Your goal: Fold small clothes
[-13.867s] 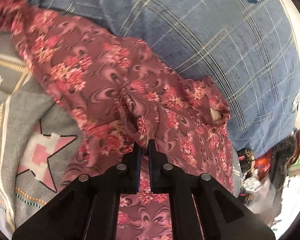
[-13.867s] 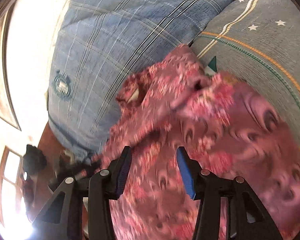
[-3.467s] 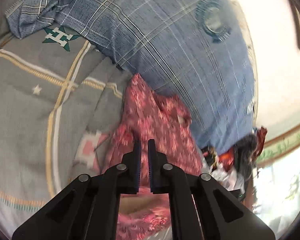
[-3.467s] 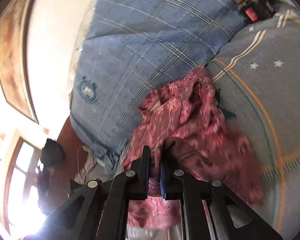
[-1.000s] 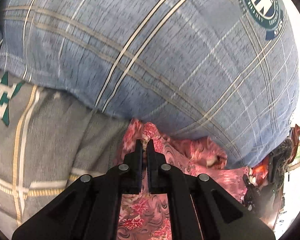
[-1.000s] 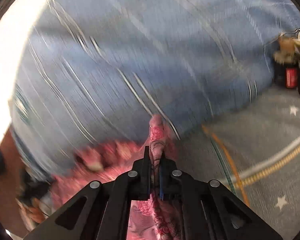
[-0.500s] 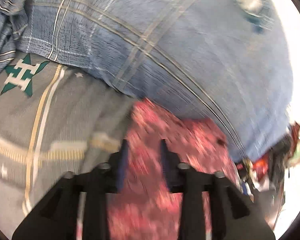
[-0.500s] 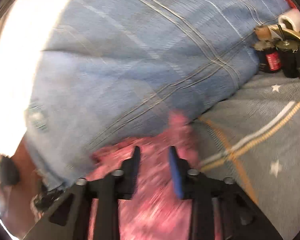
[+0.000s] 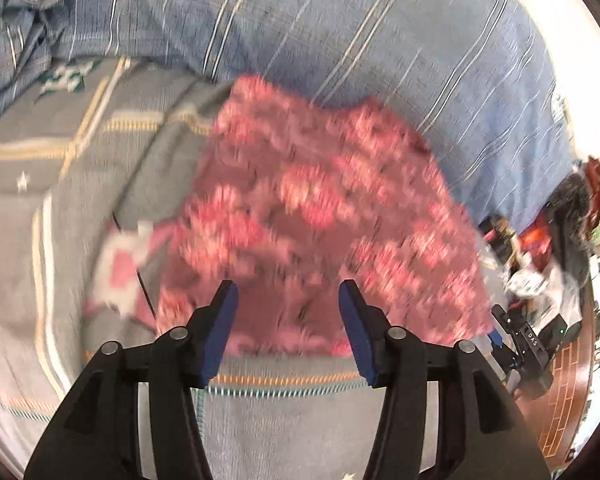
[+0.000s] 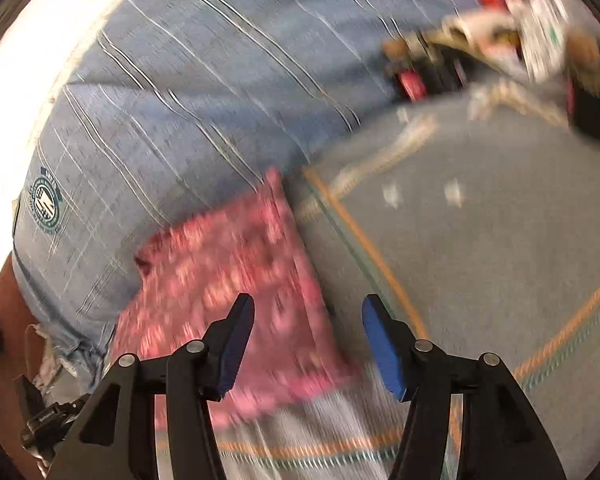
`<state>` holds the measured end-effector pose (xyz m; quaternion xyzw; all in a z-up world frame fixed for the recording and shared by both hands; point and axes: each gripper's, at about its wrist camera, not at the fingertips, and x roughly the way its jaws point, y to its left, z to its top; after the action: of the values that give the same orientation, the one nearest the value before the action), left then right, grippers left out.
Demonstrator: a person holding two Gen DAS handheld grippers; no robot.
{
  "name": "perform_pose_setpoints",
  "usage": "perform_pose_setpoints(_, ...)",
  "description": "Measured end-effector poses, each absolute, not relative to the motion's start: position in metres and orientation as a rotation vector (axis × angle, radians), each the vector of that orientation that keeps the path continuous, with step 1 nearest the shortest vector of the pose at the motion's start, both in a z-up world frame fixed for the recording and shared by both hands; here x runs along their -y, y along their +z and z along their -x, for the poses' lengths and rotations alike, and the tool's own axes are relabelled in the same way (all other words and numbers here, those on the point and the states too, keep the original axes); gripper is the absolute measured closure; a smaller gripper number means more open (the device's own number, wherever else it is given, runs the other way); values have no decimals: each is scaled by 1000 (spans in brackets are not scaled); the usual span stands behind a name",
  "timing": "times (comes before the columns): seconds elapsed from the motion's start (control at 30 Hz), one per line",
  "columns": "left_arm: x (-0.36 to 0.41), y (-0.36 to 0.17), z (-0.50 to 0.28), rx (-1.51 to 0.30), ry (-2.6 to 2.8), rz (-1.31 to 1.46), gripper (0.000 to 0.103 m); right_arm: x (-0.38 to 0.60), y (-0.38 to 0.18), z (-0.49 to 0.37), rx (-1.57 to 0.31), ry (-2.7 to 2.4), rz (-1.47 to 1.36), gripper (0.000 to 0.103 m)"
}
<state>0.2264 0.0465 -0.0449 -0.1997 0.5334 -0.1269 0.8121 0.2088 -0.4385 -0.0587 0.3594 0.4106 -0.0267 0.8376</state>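
A pink floral garment (image 9: 320, 220) lies folded flat on the grey patterned bedcover (image 9: 60, 208), its far edge against a blue plaid pillow (image 9: 360, 40). My left gripper (image 9: 288, 300) is open and empty, just above the garment's near edge. In the right wrist view the garment (image 10: 228, 276) lies left of centre. My right gripper (image 10: 308, 316) is open and empty, over the garment's right edge and the bedcover (image 10: 480, 240). Both views are motion-blurred.
The blue plaid pillow (image 10: 180, 100) fills the far side. Cluttered small items (image 9: 540, 272) sit beyond the bed's right edge, and bottles and boxes (image 10: 500, 40) at the far right. A crumpled blue cloth (image 9: 16, 40) lies at the far left.
Both grippers were shut on the garment a second ago; they have opened, let it go and pulled back. The garment now lies flat against the pillow.
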Motion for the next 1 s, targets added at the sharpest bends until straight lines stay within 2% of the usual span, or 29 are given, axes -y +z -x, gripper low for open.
perform_pose_setpoints(0.03, -39, -59, -227, -1180, -260, 422, 52, 431, -62, -209, -878, -33, -736, 73)
perform_pose_setpoints(0.07, -37, -68, -228, -1215, -251, 429, 53, 429, -59, -209, -872, -13, -708, 91)
perform_pose_setpoints(0.2, -45, -63, -218, -1191, -235, 482, 53, 437, -35, -190, -695, -30, -775, 93)
perform_pose_setpoints(0.3, -50, -65, -220, -1201, -236, 523, 53, 448, -63, -196, -843, -120, -731, 95)
perform_pose_setpoints(0.33, -52, -64, -220, -1211, -234, 536, 53, 449, -66, -191, -816, -108, -757, 97)
perform_pose_setpoints(0.43, -54, -51, -214, -1185, -274, 567, 53, 456, -55, -174, -797, -168, -801, 84)
perform_pose_setpoints(0.5, -48, -36, -210, -1148, -278, 540, 52, 449, -36, -162, -729, -159, -807, 83)
perform_pose_setpoints(0.63, -22, -17, -215, -1079, -155, 361, 48, 419, -7, -173, -672, -83, -710, 71)
perform_pose_setpoints(0.8, -7, -22, -229, -1087, -108, 301, 47, 367, 2, -204, -696, 2, -560, 68)
perform_pose_setpoints(0.83, -7, -24, -231, -1089, -101, 294, 45, 360, 2, -210, -698, -1, -531, 67)
perform_pose_setpoints(0.9, -5, -29, -238, -1091, -75, 271, 37, 355, -8, -222, -705, -9, -516, 58)
perform_pose_setpoints(0.97, -3, -35, -245, -1084, -32, 236, 30, 356, -20, -231, -726, -8, -528, 44)
perform_pose_setpoints(1.0, -2, -41, -249, -1087, 0, 204, 23, 356, -30, -236, -760, -16, -526, 41)
